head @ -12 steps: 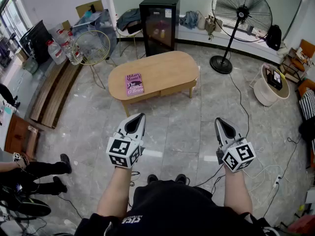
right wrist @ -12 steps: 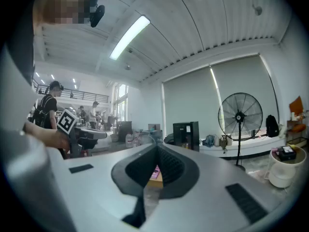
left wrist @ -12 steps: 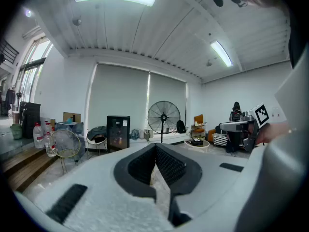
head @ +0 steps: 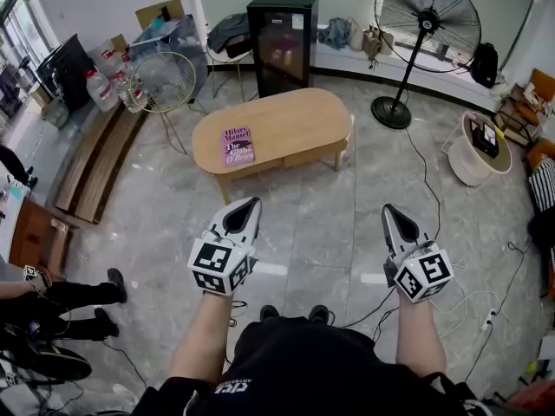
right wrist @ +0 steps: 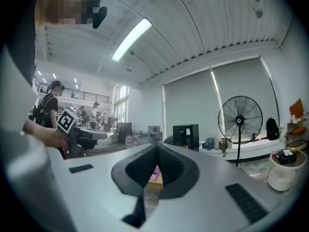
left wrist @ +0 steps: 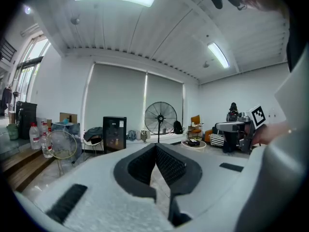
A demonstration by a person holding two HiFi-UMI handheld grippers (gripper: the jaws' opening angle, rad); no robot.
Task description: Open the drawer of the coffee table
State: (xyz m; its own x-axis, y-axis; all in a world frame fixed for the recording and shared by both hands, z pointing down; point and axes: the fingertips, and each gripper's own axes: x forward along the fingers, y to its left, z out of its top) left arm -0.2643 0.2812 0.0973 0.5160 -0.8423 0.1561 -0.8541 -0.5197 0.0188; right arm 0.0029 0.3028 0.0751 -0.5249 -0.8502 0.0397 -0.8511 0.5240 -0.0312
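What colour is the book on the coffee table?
Pink, with a dark band; the book shows best in the head view.

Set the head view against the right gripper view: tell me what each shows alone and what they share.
Only the head view: the whole top of the coffee table, cables on the floor, and another person's legs at the left edge. Only the right gripper view: ceiling strip lights and a standing person far off. Both: the standing fan, the black fridge and the pink book, a mere sliver in the gripper view.
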